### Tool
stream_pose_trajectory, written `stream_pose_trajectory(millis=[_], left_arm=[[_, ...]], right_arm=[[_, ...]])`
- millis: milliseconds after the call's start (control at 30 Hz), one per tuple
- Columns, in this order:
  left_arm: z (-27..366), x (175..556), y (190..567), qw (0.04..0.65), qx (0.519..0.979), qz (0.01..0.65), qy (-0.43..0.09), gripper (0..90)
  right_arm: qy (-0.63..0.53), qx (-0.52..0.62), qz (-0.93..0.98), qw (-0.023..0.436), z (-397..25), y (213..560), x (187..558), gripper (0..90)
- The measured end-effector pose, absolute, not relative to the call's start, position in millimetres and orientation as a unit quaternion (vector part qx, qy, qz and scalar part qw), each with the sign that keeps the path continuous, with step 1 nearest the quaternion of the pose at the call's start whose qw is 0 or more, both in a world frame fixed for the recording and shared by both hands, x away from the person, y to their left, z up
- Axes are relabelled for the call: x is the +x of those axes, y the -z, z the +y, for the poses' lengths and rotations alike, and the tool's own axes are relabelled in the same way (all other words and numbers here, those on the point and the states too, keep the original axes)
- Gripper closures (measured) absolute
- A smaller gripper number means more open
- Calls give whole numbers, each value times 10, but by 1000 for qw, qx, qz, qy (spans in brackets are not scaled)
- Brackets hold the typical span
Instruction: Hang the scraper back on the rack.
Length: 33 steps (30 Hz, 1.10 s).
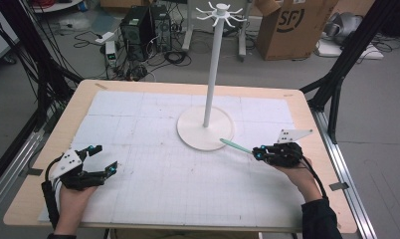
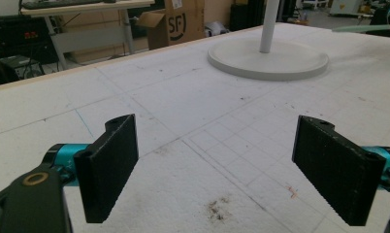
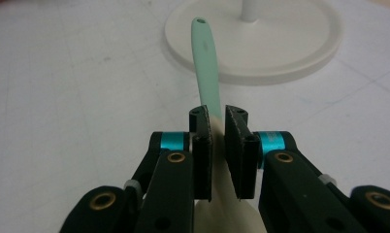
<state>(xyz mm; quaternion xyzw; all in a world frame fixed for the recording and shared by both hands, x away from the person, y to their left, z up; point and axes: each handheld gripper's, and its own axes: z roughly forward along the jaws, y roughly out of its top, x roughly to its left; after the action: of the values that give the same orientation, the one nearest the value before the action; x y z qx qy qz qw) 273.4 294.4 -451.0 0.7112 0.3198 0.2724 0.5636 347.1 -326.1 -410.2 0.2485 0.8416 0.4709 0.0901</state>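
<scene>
Two hand-held grippers are working near the bench's (image 1: 138,87) front edge: the left hand-held gripper (image 1: 102,158) is sitting with jaws wide apart and holding nothing, while the right hand-held gripper (image 1: 257,151) is clamping a mint-green spatula (image 3: 206,63) by its pale wide end, handle pointing at the white stand (image 1: 206,128). Judging from this, pickup is looking done; hanging it by the handle's hole on the stand's top hooks (image 1: 221,14) is probably what is left.
</scene>
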Motion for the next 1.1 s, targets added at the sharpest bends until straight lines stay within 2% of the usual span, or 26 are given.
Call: stream_pose_trajectory(millis=[333, 1100], left_arm=[[2944, 2737, 4510, 565, 710, 321, -272, 173], [2950, 2737, 4510, 566, 710, 321, -270, 173]], right_arm=[[-493, 262, 822, 114, -3267, 3548, 3424, 821], [-527, 248, 786, 207, -3169, 1734, 3371, 820]])
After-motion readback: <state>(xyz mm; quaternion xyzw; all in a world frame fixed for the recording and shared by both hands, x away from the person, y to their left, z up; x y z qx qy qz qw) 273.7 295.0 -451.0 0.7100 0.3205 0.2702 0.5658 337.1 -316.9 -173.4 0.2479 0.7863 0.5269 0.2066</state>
